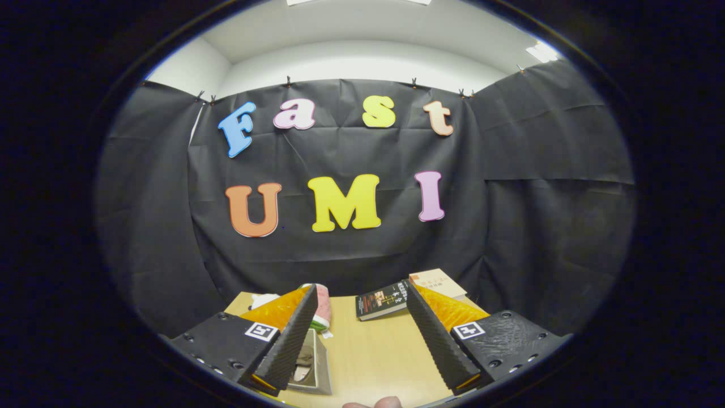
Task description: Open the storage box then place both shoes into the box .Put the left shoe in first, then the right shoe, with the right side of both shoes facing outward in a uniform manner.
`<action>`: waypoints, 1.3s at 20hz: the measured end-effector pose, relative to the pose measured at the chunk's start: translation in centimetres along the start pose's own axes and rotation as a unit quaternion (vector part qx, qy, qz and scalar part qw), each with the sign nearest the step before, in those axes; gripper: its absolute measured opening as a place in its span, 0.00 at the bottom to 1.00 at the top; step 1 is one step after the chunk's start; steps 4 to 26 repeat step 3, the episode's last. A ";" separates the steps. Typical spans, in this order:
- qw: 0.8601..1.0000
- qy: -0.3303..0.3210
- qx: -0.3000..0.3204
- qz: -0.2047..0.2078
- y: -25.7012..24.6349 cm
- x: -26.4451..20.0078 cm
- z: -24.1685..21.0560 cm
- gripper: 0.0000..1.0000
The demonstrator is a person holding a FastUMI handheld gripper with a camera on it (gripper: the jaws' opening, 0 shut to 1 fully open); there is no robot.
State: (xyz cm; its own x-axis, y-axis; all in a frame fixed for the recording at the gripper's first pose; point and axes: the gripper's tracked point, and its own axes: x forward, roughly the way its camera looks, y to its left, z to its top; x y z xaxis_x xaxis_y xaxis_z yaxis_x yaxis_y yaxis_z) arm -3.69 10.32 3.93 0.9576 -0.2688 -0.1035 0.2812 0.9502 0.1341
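I hold the gripper [362,334] level over the bench [374,351], fingers spread wide and empty; the storage box [310,362] lies low beside the left finger, partly hidden.

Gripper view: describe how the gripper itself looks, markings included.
The gripper has two long wedge-shaped jaws with ridged, ribbed inner faces and translucent orange panels on their outer sides. Each sits on a black textured mount with screw holes and a small square black-and-white marker tag. The jaws stand open.
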 end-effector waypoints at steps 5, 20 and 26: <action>1.000 -0.001 0.003 0.005 0.0 -0.2 -0.1 0.96; 1.000 -0.001 0.003 0.005 0.0 -0.2 -0.1 0.96; 1.000 -0.001 0.003 0.005 0.0 -0.2 -0.1 0.96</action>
